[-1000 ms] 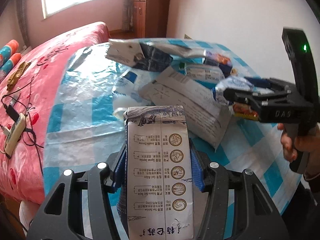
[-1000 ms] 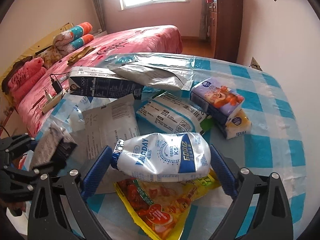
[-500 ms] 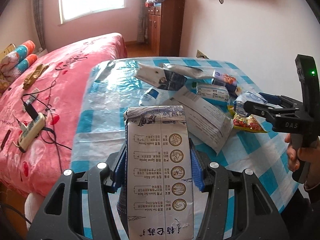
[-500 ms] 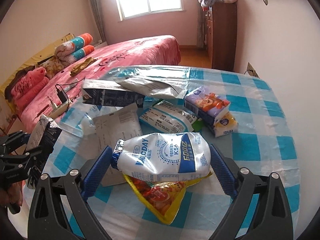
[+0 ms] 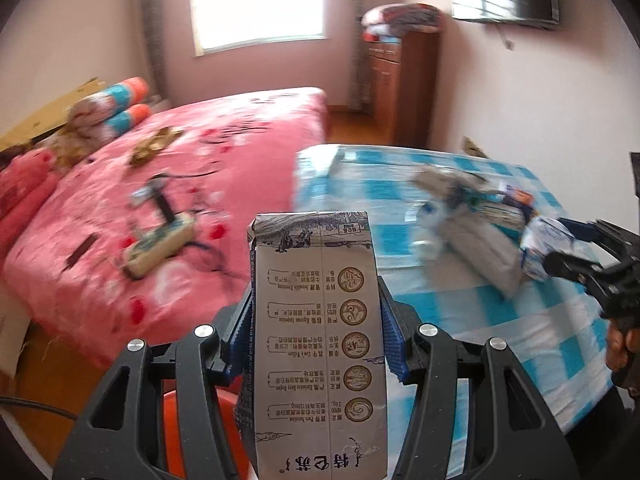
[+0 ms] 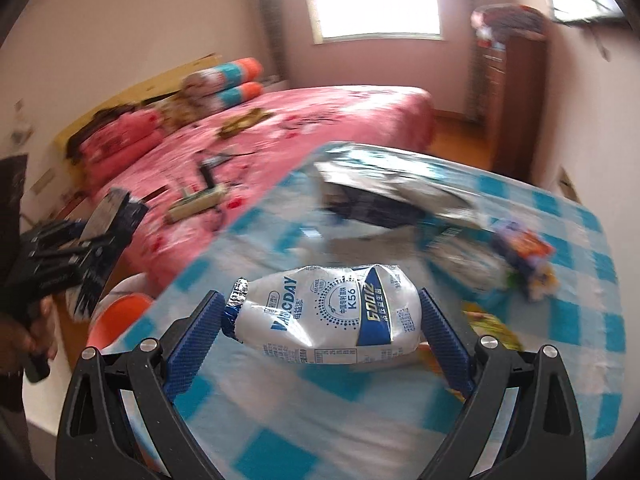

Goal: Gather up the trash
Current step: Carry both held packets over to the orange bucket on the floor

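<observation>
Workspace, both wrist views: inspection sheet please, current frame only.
Surface: blue-and-white checked tablecloth, motion-blurred.
Job's things: grey printed milk carton; white-and-blue plastic drink pouch.
Clutter: blurred wrappers and cartons at the far side of the table; yellow snack bag.
Grippers: left hand-held gripper shut on the carton; right hand-held gripper shut on the pouch.
Cables: power strip with dark leads on the pink bed.
Surroundings: orange bin beside the table; wooden cabinet; window.

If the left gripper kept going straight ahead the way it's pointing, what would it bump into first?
Probably the pink bed. The left gripper, shut on the milk carton, points past the checkered table's corner. Depth is unclear in the blur, so the table edge might come first.
</observation>
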